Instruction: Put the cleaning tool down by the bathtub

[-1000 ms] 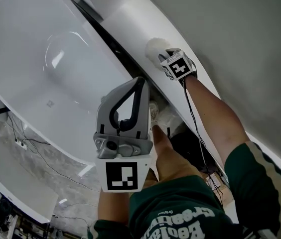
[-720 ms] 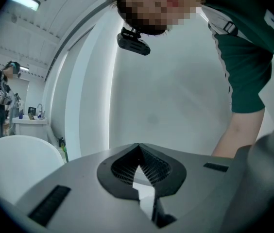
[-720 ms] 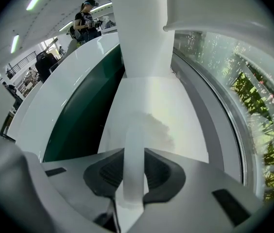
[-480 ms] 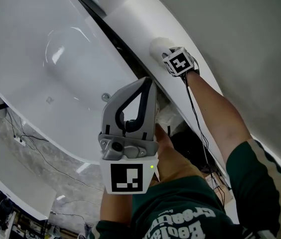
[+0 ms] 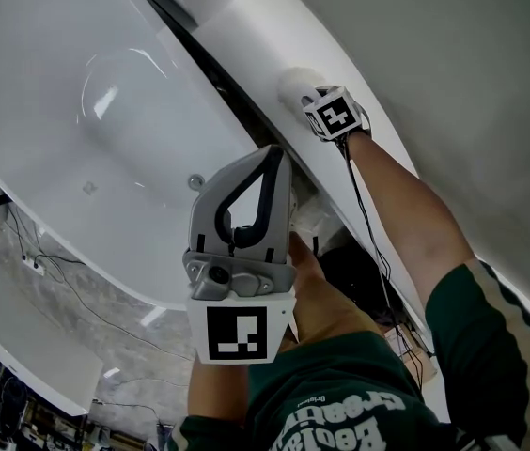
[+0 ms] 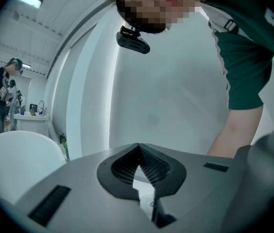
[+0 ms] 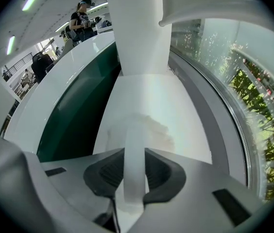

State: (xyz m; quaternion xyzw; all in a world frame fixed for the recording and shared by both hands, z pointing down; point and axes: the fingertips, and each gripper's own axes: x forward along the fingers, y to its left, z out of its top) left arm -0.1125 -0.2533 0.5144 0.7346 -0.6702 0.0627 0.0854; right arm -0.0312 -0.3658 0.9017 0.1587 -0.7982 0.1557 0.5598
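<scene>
White handle of the cleaning tool (image 7: 136, 142) sits clamped in the right gripper (image 7: 134, 171) beside the bathtub (image 5: 58, 111); the left gripper (image 6: 138, 150) has its jaws together, empty.

No word can be read for certain. White lettering (image 5: 335, 419) on the green shirt (image 5: 359, 369), just below the left gripper (image 5: 268, 156), lies upside down and illegible. The gripper's square marker (image 5: 238, 334) bears only a pattern.

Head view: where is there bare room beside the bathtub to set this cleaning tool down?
The white ledge is bare either side of the cleaning tool in the right gripper, between the dark gap and the grey wall. The bathtub basin is bare too. Crowded: the cables beside the left gripper.
</scene>
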